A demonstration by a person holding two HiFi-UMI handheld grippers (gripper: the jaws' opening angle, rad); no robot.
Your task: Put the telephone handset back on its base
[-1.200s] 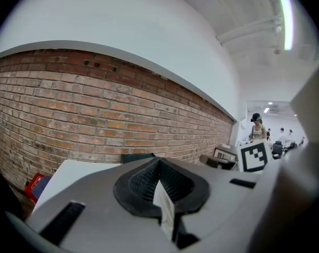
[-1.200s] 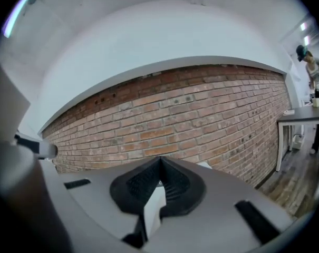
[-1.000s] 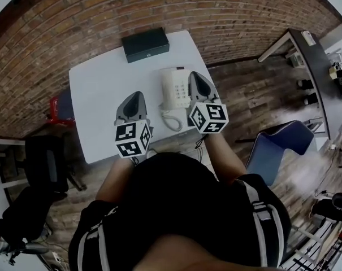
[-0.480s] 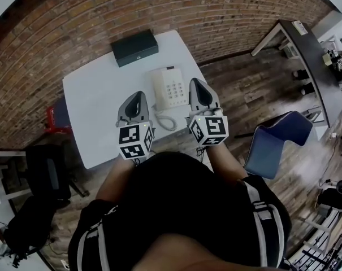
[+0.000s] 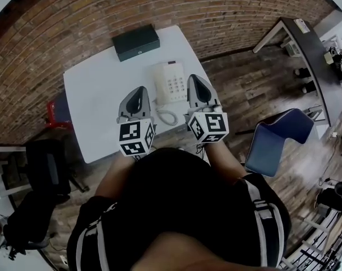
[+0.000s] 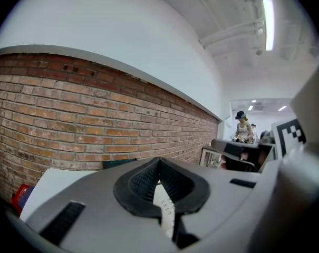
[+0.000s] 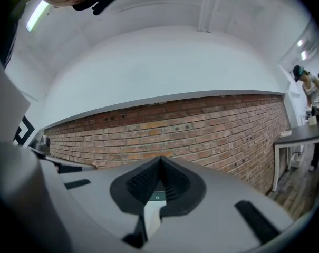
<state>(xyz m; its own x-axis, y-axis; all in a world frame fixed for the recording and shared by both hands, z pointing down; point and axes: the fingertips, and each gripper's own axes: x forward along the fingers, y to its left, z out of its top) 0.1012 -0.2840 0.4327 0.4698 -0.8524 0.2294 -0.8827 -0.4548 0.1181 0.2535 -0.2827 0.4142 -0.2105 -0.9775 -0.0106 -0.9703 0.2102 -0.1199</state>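
Phone (image 5: 175,84): white plastic, boxy, keypad up, on the matte white desk (image 5: 97,106) between both tongs, near the desk's right edge. Handset (image 5: 161,79) looks like the pale bar along the phone's left side; I can't tell if it's seated. Coiled cord (image 5: 167,116) loops toward the near edge. Left tongs (image 5: 140,95) together, empty. Right tongs (image 5: 195,82) together, empty; ribbed black pads meet in a V. Flat black box (image 5: 136,42) sits at the far edge. Open room on the desk's left side.

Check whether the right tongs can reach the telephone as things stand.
Probably yes: the right tongs hover beside the telephone at its right edge with nothing between, but they are shut and must open first.
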